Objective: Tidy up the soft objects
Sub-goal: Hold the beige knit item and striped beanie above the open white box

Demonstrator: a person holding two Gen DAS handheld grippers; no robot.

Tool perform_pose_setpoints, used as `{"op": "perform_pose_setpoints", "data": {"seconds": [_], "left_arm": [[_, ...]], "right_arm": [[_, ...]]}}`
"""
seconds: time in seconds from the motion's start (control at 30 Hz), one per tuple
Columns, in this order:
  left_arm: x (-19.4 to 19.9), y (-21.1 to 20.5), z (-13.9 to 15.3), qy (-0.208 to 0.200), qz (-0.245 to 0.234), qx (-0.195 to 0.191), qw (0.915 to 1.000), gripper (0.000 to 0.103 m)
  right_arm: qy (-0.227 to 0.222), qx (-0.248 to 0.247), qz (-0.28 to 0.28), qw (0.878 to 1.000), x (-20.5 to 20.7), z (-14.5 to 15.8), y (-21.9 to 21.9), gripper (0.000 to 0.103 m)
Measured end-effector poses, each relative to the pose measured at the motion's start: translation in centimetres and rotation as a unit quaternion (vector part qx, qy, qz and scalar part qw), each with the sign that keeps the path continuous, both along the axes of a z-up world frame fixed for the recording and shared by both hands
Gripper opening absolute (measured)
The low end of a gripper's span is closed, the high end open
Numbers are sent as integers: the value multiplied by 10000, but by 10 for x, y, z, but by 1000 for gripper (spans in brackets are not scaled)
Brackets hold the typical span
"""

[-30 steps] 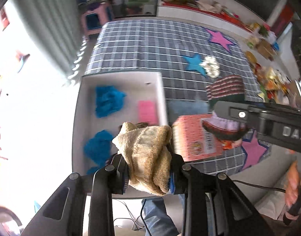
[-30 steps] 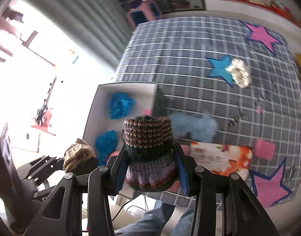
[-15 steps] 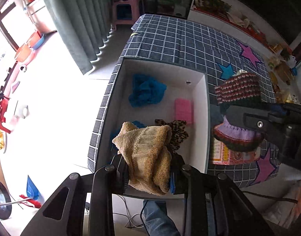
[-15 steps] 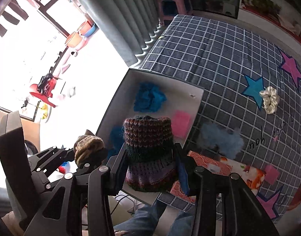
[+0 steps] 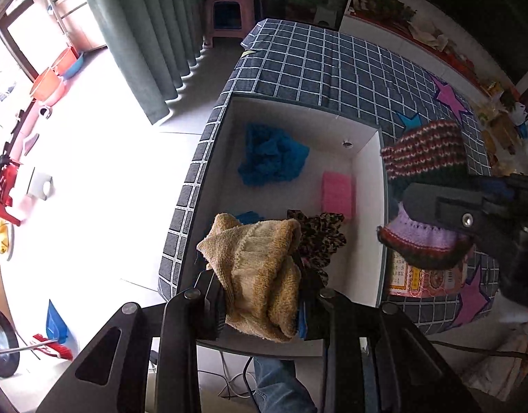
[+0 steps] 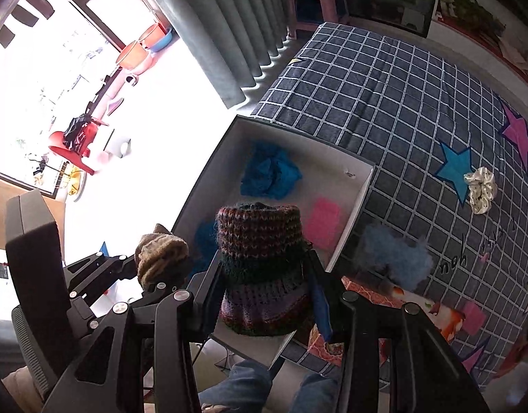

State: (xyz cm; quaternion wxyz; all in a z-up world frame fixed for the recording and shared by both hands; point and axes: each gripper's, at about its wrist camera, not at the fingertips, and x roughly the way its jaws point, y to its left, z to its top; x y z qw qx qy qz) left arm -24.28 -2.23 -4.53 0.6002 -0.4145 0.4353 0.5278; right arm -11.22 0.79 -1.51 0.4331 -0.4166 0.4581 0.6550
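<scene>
My left gripper (image 5: 260, 296) is shut on a tan knitted cloth (image 5: 257, 268), held above the near end of a white open box (image 5: 367, 186). It also shows in the right wrist view (image 6: 160, 258). My right gripper (image 6: 264, 296) is shut on a striped knitted hat (image 6: 260, 261), held above the box's near right side; the hat also shows in the left wrist view (image 5: 425, 192). Inside the box lie blue fluffy cloths (image 5: 270, 158), a pink sponge (image 5: 337, 191) and a leopard-print scrunchie (image 5: 322, 237).
The box sits at the left end of a checked tablecloth (image 6: 384, 86) with star patches. On the cloth lie a light-blue fluffy piece (image 6: 394, 258), a white scrunchie (image 6: 480, 189), an orange packet (image 6: 401, 309) and a small pink sponge (image 6: 474, 316). Curtains (image 5: 143, 34) hang left.
Both grippers have risen and pulled back toward the left with their cloths still held. The box now lies farther below, with more floor and curtain in view.
</scene>
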Motion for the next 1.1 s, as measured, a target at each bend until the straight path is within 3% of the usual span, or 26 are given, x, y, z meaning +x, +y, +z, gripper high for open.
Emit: {"op": "perform_pose_setpoints", "data": {"seconds": [0.83,1.1], "left_arm": [[0,11,-8,29,12,-94,10000,33],[1,15,-12,73,16,-134,9999,33]], "right_arm": [[-140,-81,110,9998,-7,-7,17,46],[-371,-115,233,9990,-11,-15,23,46]]}}
